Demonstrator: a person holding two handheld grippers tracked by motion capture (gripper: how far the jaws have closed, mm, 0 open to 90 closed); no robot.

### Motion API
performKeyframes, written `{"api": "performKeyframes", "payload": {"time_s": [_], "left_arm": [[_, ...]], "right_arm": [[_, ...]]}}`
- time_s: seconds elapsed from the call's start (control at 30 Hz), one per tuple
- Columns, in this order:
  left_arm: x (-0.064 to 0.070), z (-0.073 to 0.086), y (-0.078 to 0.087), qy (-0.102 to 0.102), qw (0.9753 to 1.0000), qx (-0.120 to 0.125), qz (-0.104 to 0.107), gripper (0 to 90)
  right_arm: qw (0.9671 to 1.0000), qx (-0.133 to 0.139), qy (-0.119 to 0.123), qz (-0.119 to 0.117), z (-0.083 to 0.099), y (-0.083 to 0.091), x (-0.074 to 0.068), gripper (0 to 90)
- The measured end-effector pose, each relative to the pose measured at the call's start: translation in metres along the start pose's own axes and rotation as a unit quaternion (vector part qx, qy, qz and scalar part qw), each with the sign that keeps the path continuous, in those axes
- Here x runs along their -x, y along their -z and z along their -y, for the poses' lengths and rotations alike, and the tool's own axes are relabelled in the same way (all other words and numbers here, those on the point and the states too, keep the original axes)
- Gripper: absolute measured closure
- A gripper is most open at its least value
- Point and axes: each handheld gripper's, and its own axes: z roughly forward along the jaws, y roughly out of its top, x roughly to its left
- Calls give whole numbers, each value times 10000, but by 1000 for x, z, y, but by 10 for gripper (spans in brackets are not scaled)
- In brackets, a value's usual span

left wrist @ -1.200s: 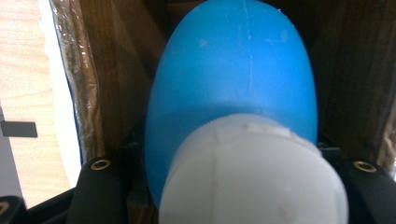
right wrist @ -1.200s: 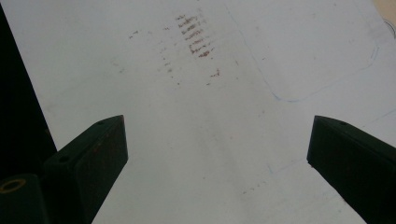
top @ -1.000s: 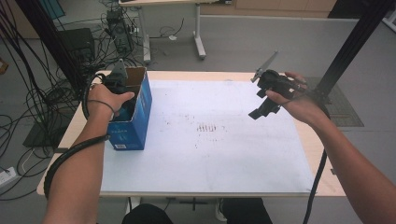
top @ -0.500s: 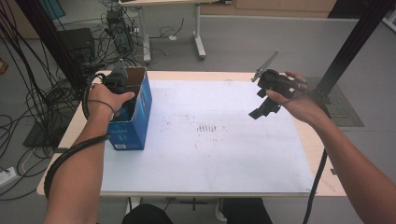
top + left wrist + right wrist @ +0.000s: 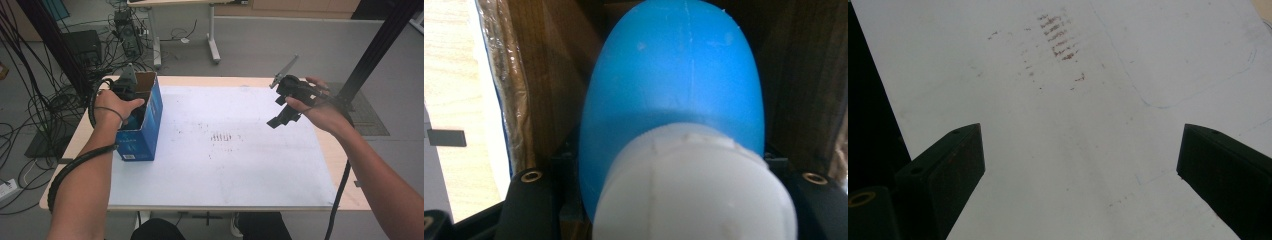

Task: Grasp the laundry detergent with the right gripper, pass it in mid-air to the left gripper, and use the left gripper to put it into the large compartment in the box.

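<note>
Left gripper (image 5: 127,92) inside the blue box (image 5: 145,130), closed around a blue bottle (image 5: 674,85) with white cap (image 5: 694,185). Right gripper (image 5: 282,112) held wide open, well apart from the box, above the white sheet (image 5: 225,160).

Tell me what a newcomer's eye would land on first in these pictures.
First the blue box at the table's left edge, with the left gripper reaching down into it. In the left gripper view a blue bottle with a white cap sits between the jaws inside the box. The right gripper hangs open over the stained white sheet.
</note>
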Motion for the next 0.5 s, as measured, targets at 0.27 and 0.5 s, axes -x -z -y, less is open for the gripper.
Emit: {"api": "performKeyframes", "payload": {"time_s": [0.27,0.5], "left_arm": [[1,0,0,-3,10000,-15,-12,366],[2,-1,0,-12,10000,-19,-20,367]], "right_arm": [[10000,-8,9,-11,1,-1,0,51],[10000,10,-15,-5,2,1,0,50]]}}
